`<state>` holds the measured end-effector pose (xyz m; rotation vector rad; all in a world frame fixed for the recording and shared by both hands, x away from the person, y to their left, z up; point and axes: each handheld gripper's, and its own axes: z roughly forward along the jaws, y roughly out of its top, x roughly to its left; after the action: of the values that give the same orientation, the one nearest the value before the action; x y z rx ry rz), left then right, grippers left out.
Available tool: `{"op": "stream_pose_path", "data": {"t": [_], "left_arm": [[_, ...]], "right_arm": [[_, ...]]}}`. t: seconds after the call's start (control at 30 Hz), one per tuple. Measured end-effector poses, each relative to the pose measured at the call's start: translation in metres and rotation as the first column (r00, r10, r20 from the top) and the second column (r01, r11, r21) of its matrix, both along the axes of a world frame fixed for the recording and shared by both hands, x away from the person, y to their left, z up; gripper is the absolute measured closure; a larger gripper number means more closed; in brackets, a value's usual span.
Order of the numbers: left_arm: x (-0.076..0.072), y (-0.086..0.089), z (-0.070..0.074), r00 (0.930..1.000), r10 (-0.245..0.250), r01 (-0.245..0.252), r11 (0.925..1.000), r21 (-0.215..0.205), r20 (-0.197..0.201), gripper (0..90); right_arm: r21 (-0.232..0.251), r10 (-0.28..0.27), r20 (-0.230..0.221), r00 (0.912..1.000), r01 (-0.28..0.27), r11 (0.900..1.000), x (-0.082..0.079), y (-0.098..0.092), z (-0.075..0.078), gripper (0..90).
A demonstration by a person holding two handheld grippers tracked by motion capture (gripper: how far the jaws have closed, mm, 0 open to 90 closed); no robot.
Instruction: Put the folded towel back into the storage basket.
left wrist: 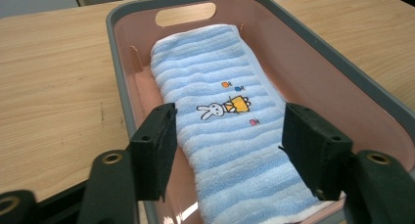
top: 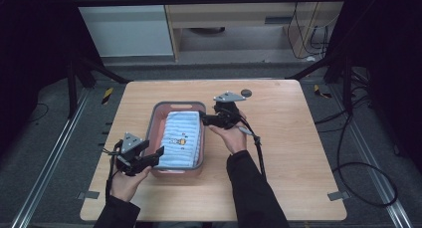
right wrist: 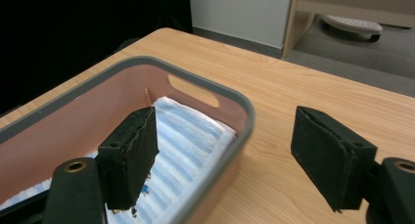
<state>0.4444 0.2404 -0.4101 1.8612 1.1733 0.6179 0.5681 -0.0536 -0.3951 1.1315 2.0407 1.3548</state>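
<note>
i am holding my left gripper (left wrist: 225, 150) with its jaws spread wide over the near end of the pink basin (left wrist: 337, 72), gripping nothing. the folded blue striped towel (left wrist: 220, 136) is lying flat inside it. my right gripper (right wrist: 225, 155) is also gaping, its jaws straddling the basin's grey rim on the wooden table (right wrist: 303, 87).

My table (top: 298, 153) is matt pale wood-grain, the basin (left wrist: 342, 82) smooth pink plastic with a grey rim and slight sheen, the towel (left wrist: 230, 136) soft ribbed blue terry cloth, and my jaw pads (right wrist: 333, 155) matt black, rough-edged rubbery foam.
</note>
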Motion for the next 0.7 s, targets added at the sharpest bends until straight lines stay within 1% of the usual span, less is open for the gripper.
{"op": "stream_pose_path", "data": {"t": [0.03, 0.17, 0.23, 0.3, 0.37, 0.43, 0.47, 0.5, 0.53, 0.67, 0.7], "left_arm": [[0.0, 0.002, 0.001, 1.0, 0.002, -0.002, 1.0, 0.008, 0.004, 35.8], [0.001, 0.008, 0.002, 0.9999, 0.006, -0.006, 0.9999, -0.012, 0.01, 33.1], [0.001, 0.012, 0.003, 0.9997, 0.015, -0.015, 0.9997, -0.02, 0.018, 32.4], [0.001, 0.016, 0.003, 0.9995, 0.024, -0.024, 0.9995, -0.02, 0.019, 31.5], [0.002, 0.02, 0.003, 0.9993, 0.031, -0.03, 0.9992, -0.025, 0.021, 31.2], [0.003, 0.023, 0.003, 0.9989, 0.041, -0.041, 0.9988, -0.027, 0.021, 30.7], [0.003, 0.023, 0.003, 0.9989, 0.041, -0.041, 0.9988, -0.027, 0.021, 30.7], [0.003, 0.026, 0.003, 0.9988, 0.045, -0.045, 0.9986, -0.028, 0.021, 30.6], [0.003, 0.03, 0.004, 0.9981, 0.053, -0.052, 0.9984, -0.019, 0.031, 30.5], [0.004, 0.035, 0.004, 0.9973, 0.063, -0.062, 0.9978, -0.024, 0.038, 30.3], [0.004, 0.04, 0.004, 0.9966, 0.071, -0.07, 0.9972, -0.025, 0.041, 30.3]], "right_arm": [[0.002, -0.002, 0.003, 1.0, 0.002, 1.0, -0.003, -0.007, 0.0, 24.3], [-0.003, -0.021, 0.008, 0.9997, 0.022, 1.0, -0.014, -0.029, -0.002, 22.2], [-0.001, -0.04, 0.004, 0.9992, 0.04, 0.999, -0.019, -0.042, -0.005, 20.6], [0.011, -0.058, -0.003, 0.9983, 0.058, 0.998, -0.024, -0.055, -0.008, 19.8], [0.008, -0.069, -0.01, 0.9976, 0.069, 0.998, -0.029, -0.068, -0.012, 19.2], [0.004, -0.09, -0.014, 0.9958, 0.09, 0.996, -0.034, -0.082, -0.017, 18.7], [0.004, -0.09, -0.014, 0.9958, 0.09, 0.996, -0.034, -0.082, -0.017, 18.7], [0.001, -0.108, -0.018, 0.994, 0.108, 0.994, -0.039, -0.095, -0.02, 18.2], [0.0, -0.114, -0.017, 0.9933, 0.114, 0.993, -0.042, -0.1, -0.022, 18.0], [-0.014, -0.139, -0.022, 0.99, 0.139, 0.99, -0.05, -0.121, -0.029, 17.4], [-0.014, -0.147, -0.021, 0.9889, 0.147, 0.989, -0.053, -0.127, -0.031, 17.4]]}}
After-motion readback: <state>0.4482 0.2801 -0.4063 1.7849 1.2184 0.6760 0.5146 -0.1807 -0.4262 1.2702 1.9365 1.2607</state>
